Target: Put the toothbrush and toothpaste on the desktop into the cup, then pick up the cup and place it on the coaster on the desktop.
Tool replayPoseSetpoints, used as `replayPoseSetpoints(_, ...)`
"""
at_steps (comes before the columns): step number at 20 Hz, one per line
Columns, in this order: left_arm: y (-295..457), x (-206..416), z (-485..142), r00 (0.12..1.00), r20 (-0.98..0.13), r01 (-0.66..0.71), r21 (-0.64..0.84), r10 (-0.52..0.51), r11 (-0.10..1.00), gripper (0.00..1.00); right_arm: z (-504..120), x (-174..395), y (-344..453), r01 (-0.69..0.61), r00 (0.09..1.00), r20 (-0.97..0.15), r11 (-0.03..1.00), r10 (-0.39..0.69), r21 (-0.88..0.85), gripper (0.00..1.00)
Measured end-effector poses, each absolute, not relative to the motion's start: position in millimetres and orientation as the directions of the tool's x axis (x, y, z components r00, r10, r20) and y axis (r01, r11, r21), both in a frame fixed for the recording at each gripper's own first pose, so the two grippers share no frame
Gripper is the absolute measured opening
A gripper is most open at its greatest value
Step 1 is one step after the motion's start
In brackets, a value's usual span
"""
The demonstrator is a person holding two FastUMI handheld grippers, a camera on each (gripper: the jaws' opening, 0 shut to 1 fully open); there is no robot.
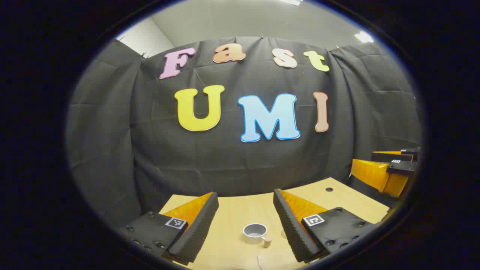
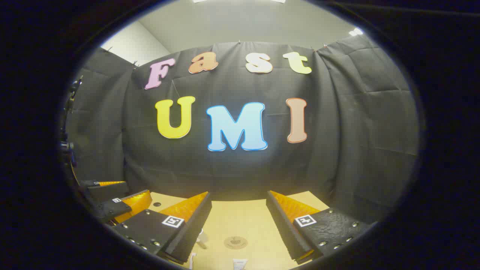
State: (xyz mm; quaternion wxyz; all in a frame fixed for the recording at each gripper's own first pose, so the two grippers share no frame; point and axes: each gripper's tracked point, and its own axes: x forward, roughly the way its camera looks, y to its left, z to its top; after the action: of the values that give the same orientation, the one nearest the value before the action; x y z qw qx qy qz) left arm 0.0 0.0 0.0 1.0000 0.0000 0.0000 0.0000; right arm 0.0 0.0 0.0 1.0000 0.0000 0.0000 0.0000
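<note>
In the left gripper view a small grey cup [image 1: 255, 233] with a wooden handle stands upright on the light wooden desktop [image 1: 240, 213], beyond and between my fingers. A white toothbrush [image 1: 259, 261] tip lies just in front of it at the bottom edge. My left gripper [image 1: 245, 195] is open above the desk, holding nothing. In the right gripper view a round brown coaster [image 2: 235, 242] lies flat between the fingers, with the top of a white toothpaste tube [image 2: 239, 264] nearer me. My right gripper [image 2: 237, 194] is open and holds nothing.
The right gripper [image 1: 363, 159] shows at the far right of the left gripper view, past the desk's corner. The left gripper [image 2: 138, 188] shows low at the left of the right gripper view. The black cloth wall stands right behind the desk's far edge [image 2: 240, 200].
</note>
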Motion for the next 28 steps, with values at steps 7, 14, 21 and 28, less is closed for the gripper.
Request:
replayPoseSetpoints(7, 0, 10, -2, 1.000, -0.011, -0.026, -0.016, 0.026, 1.000, 0.97, -4, 17, 3, -0.030, 0.999, -0.035, 1.000, 0.029, -0.005, 0.94)
replayPoseSetpoints(14, -4, 17, -20, 0.997, -0.080, -0.023, -0.036, 0.020, 0.999, 0.97, -23, 23, 8, -0.056, 0.992, -0.113, 0.998, 0.054, -0.014, 0.92)
replayPoseSetpoints(21, -14, 27, -77, 0.973, -0.233, -0.003, -0.058, -0.011, 0.998, 0.97, -60, 26, 12, -0.057, 0.967, -0.250, 0.998, 0.056, 0.002, 0.92)
replayPoseSetpoints(28, -25, 19, -168, 0.912, -0.409, -0.012, -0.110, -0.035, 0.994, 0.97, -124, 12, 5, -0.055, 0.903, -0.427, 0.998, 0.056, 0.015, 0.92)
